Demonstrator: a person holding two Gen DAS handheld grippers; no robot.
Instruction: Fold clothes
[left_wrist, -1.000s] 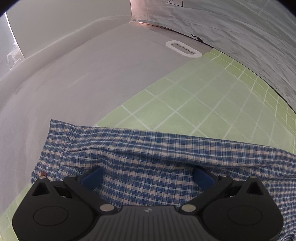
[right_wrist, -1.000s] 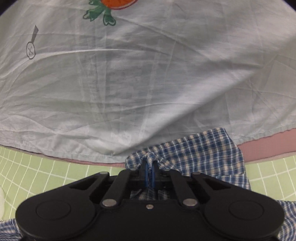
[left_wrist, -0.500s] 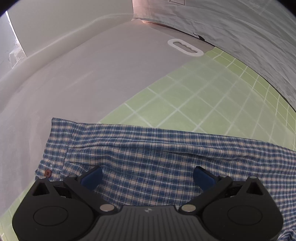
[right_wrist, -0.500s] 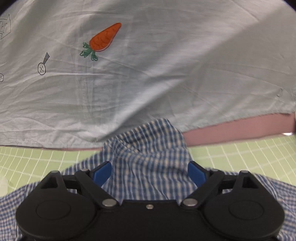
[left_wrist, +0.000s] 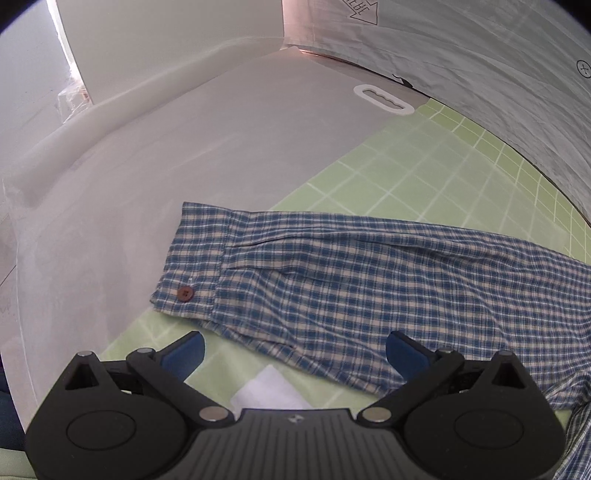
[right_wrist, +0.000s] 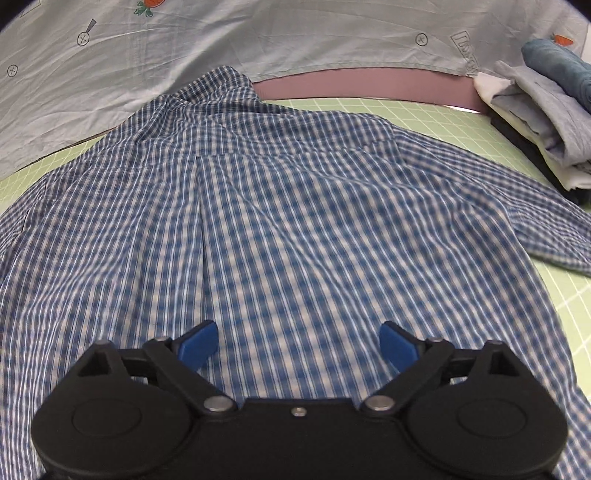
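Observation:
A blue-and-white checked shirt (right_wrist: 295, 206) lies spread back-up on the green grid mat (right_wrist: 461, 118), its collar (right_wrist: 221, 83) at the far side. In the left wrist view its long sleeve (left_wrist: 369, 277) stretches flat across the mat, the cuff (left_wrist: 192, 266) with a brown button (left_wrist: 185, 293) reaching onto a grey board. My left gripper (left_wrist: 295, 350) is open, hovering just short of the sleeve's near edge. My right gripper (right_wrist: 298, 343) is open above the shirt's back, holding nothing.
A pale blue printed sheet (right_wrist: 258, 40) lies beyond the mat. A stack of folded clothes (right_wrist: 543, 110) sits at the right. A grey board (left_wrist: 221, 147) with a white handle slot (left_wrist: 384, 100) lies left of the green mat (left_wrist: 424, 177). A white patch (left_wrist: 269, 387) is on the mat.
The right gripper let go of the shirt's collar, opened, and pulled back over the shirt's back. The left gripper, open throughout, drew back off the sleeve, now lying flat with the cuff showing.

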